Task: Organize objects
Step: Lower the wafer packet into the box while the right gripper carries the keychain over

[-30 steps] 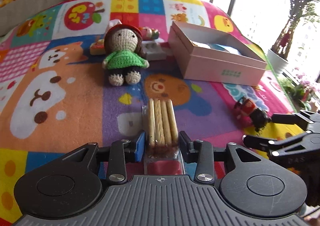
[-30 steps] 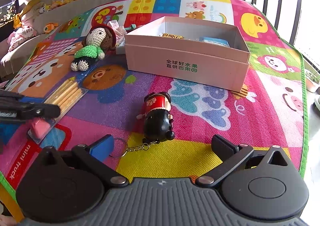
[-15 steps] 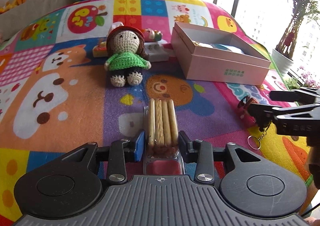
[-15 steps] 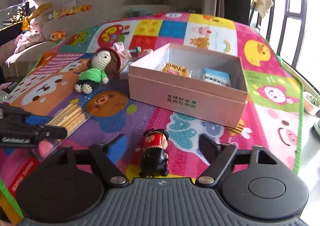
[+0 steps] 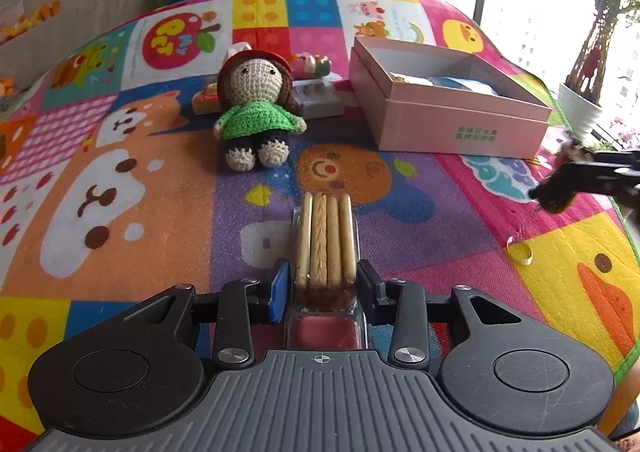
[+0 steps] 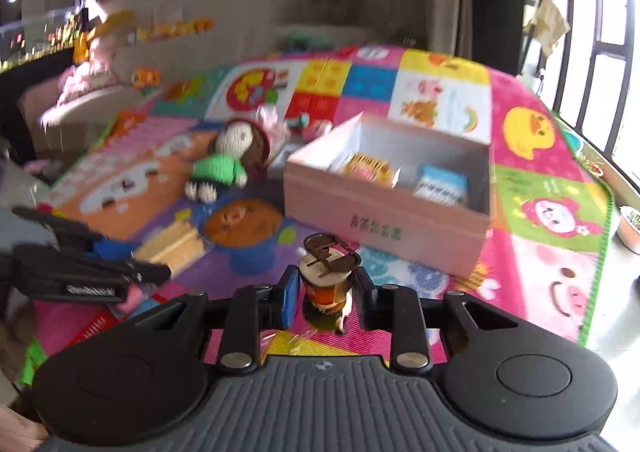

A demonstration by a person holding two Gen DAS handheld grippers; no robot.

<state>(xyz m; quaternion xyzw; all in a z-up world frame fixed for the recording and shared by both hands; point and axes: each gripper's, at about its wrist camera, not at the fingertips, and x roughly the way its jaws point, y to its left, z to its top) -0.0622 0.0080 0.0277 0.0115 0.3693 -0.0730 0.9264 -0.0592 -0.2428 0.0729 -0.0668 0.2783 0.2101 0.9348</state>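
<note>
My left gripper point(image 5: 324, 280) is shut on a clear pack of biscuit sticks point(image 5: 326, 240), which rests low on the colourful play mat point(image 5: 120, 172). The jaws of my right gripper point(image 6: 325, 284) are closing, and their pads press on a small black-and-red keychain figure point(image 6: 326, 276). The figure hangs above the mat in the left wrist view point(image 5: 556, 196), its key ring point(image 5: 519, 252) dangling below. An open pink box point(image 6: 384, 212) stands just beyond the right gripper. A crochet doll point(image 5: 256, 108) in a green top sits left of the box.
Inside the pink box point(image 5: 452, 124) lie a yellow snack packet point(image 6: 366, 170) and a blue carton point(image 6: 442, 184). Small toys point(image 5: 316, 64) and a white block point(image 5: 320, 102) lie behind the doll. A potted plant point(image 5: 580, 108) stands past the mat's right edge.
The right gripper's jaws closed around the keychain figure and raised it off the mat. The left gripper kept its hold on the biscuit pack and stayed put.
</note>
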